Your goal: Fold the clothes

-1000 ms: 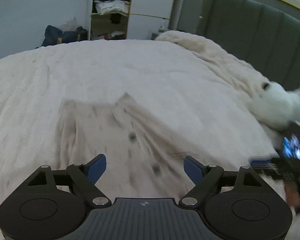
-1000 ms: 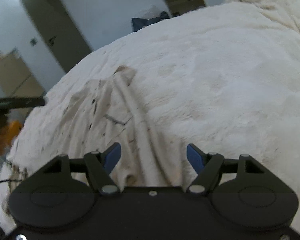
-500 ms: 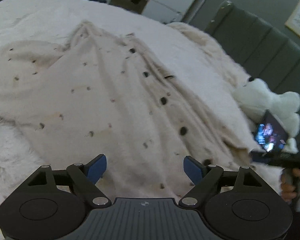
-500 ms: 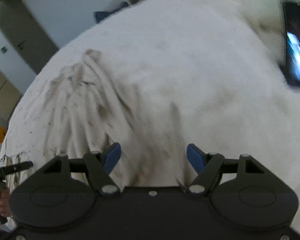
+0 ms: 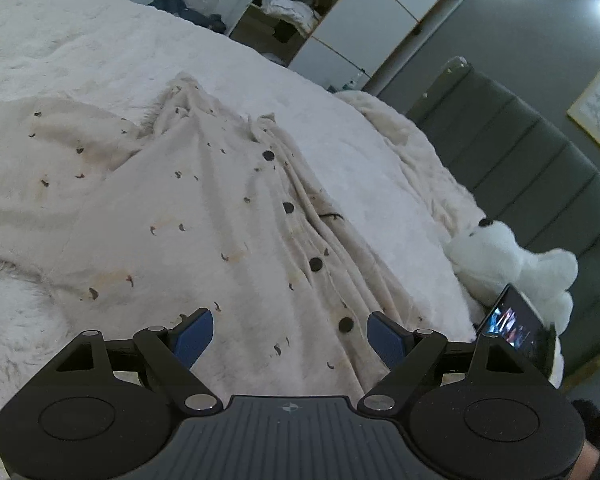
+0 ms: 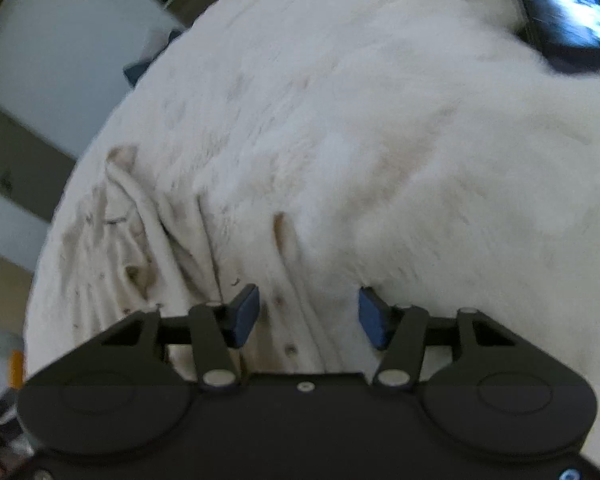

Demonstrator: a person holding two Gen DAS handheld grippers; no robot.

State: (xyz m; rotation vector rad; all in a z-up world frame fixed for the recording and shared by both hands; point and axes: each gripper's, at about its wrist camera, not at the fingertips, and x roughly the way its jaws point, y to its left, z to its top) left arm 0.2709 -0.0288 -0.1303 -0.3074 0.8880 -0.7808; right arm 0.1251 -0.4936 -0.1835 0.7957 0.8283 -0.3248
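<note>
So this is right at the start of the fold, basically the grab step. The shirt is a cream button-up with little dark specks, spread out pretty rumpled on the fluffy white bed, nothing folded over yet as far as I can tell.

The left gripper has its jaws wide open with nothing pinched. The hem end of the shirt sits right between and just ahead of them, and the row of dark buttons runs away from the right-hand jaw toward the collar.

The right gripper is lower and the view is blurry. Its jaws are closing right now, with the bunched pleats at the shirt's edge sitting between them, but the pads don't look like they're pressing cloth yet. The rest of the shirt trails off to the left of those jaws, and plain blanket is ahead and to the right.

My guess for the next move: the right one finishes the pinch on that edge, the left one drops onto the hem and closes too, then both lift and pull the fabric flat before any fold. The tricky bit is grabbing only the shirt and not a tuft of the blanket under it, since they're nearly the same colour.

There's also a white plush toy and a lit phone off past the left gripper's right-hand jaw, well clear of the shirt.
</note>
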